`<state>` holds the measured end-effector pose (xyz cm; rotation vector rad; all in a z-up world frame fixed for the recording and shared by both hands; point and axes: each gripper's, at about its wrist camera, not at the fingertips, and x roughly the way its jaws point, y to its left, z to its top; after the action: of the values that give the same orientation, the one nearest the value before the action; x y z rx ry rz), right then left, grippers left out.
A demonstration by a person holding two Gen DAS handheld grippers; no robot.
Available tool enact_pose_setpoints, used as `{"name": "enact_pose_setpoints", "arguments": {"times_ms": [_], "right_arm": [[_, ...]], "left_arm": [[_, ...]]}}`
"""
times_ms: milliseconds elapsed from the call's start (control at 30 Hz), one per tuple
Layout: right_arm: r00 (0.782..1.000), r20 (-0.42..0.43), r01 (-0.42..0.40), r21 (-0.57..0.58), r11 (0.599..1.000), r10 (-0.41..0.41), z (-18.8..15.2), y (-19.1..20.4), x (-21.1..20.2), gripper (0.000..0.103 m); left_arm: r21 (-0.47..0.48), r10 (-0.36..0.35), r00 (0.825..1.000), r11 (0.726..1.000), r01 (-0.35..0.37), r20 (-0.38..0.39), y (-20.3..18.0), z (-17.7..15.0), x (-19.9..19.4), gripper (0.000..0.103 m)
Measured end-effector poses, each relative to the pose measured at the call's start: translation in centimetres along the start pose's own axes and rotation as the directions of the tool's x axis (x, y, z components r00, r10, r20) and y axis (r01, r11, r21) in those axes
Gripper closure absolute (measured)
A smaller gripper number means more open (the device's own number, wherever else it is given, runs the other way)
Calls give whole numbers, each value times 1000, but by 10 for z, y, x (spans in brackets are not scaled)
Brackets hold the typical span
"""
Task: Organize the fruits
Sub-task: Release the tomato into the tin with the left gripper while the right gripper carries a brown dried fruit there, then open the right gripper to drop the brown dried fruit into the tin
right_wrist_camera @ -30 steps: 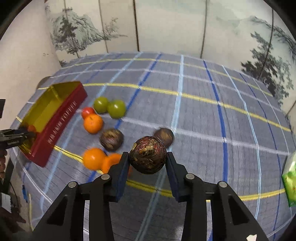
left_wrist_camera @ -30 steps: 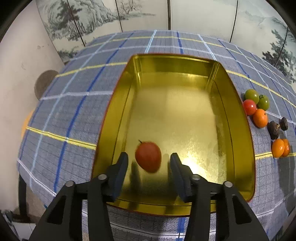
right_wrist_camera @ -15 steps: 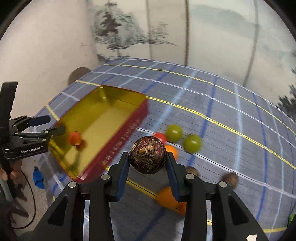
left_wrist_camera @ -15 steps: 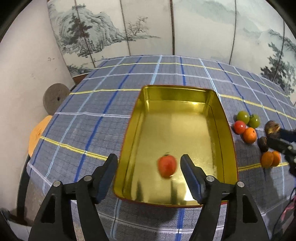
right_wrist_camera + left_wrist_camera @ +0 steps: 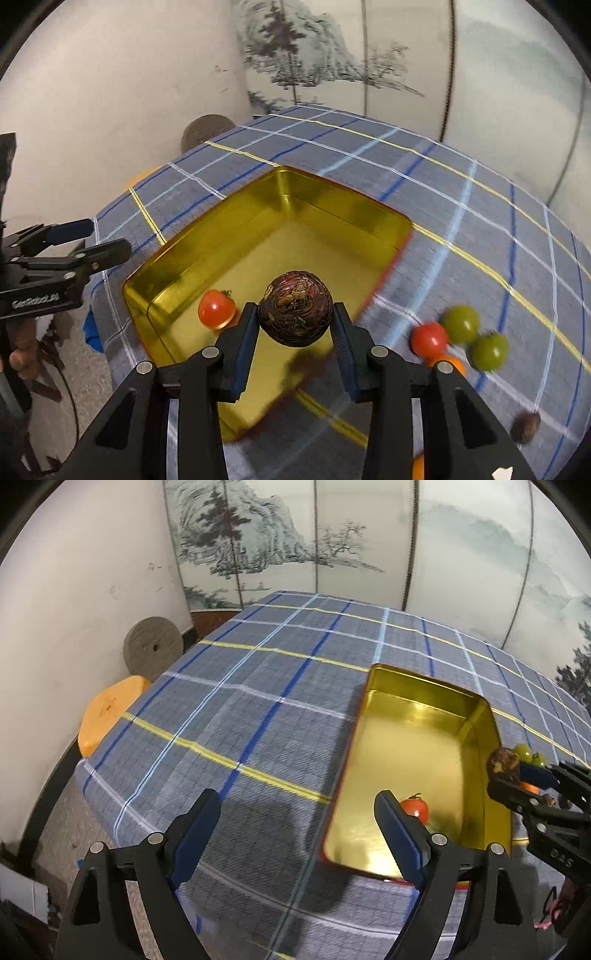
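Right claw [image 5: 294,328] grips dark fruit [image 5: 294,308] over tin [image 5: 207,236].

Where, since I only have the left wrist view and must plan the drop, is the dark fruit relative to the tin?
Observer: The right gripper holds the dark fruit over the near end of the tin, apparently above its gold floor.
Operator: Is it right over the tomato in there?
Observer: No. The tomato in the tin lies to the fruit's left in the right wrist view, apart from it.
Operator: What on the cloth does that gripper hide from me?
Observer: A second red tomato, close beside the two green tomatoes.
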<state>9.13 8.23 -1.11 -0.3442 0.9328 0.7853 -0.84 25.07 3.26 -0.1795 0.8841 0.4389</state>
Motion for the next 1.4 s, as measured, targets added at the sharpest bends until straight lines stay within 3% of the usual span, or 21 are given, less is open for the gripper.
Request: {"name": "enact_pose_setpoints", "arguments": {"times_ms": [700,1100,1233,1400], "right_arm": [[990,-123,52,-133,990,-69,17,21,73,66],[986,-126,83,-162,983,-105,16,21,79,64],[987,-128,78,-147,986,-97,17,18,78,56],[990,-106,76,-134,988,-90,18,15,66,55]], "left_arm": [[-52,20,998,998,-24,-62,22,-15,16,16],[-63,3,997,998,-8,-83,21,-19,22,16],[-62,-1,996,998,-4,-85,20,-19,22,16],[-57,-12,997,998,8,-74,14,-18,17,16]]}}
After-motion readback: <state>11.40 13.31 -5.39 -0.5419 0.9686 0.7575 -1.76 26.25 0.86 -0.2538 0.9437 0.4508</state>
